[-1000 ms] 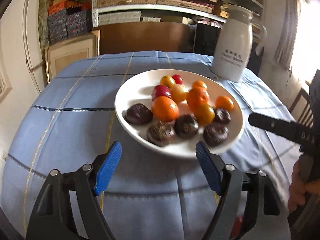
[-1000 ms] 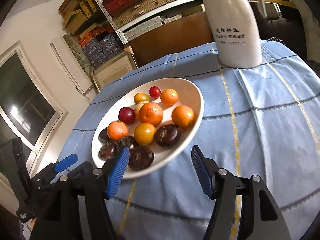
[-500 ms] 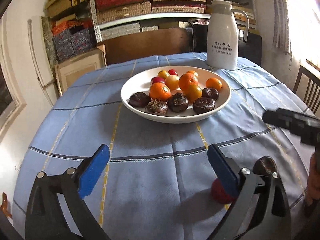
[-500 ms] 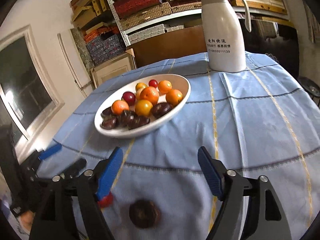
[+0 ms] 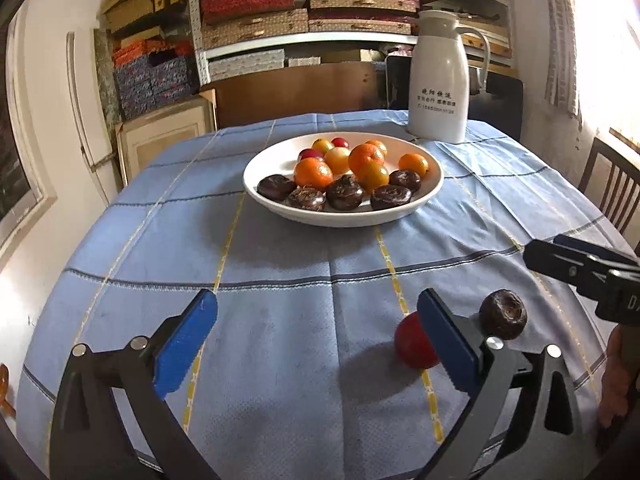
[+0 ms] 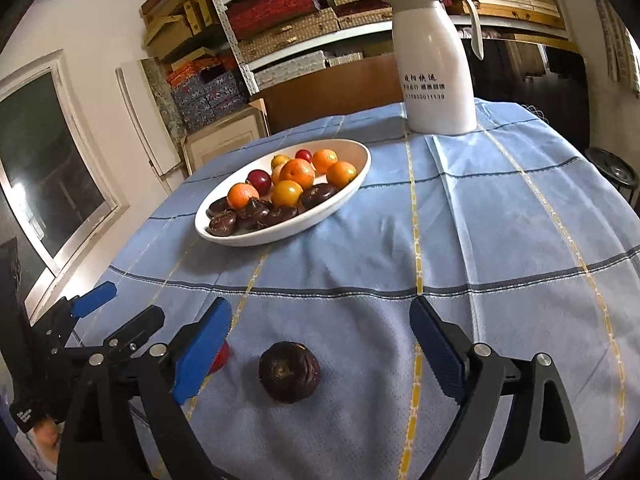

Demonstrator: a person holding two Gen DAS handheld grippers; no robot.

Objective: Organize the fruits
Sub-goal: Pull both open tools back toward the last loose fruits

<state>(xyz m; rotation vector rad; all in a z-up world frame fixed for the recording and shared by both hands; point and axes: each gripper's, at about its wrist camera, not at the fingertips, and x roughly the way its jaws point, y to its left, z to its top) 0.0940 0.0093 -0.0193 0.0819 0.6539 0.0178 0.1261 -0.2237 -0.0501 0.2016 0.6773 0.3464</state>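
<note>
A white plate (image 5: 434,184) (image 6: 352,176) holds several oranges, small red fruits and dark brown fruits at the table's middle. On the blue cloth near the front edge lie a loose dark brown fruit (image 5: 503,314) (image 6: 289,372) and a red fruit (image 5: 412,342) (image 6: 221,358), part hidden behind a finger. My left gripper (image 5: 320,340) is open and empty, low over the cloth, left of both loose fruits. My right gripper (image 6: 320,344) is open and empty, with the dark fruit between its fingers' line, just ahead.
A white thermos jug (image 5: 439,80) (image 6: 436,60) stands behind the plate at the back right. Shelves of boxes (image 5: 280,8) fill the wall beyond. A wooden chair (image 5: 612,188) is at the table's right edge. The table edge is close below both grippers.
Both grippers have pulled back from the plate toward the table's front edge. The loose dark fruit and red fruit have come into view near them. Both stay open.
</note>
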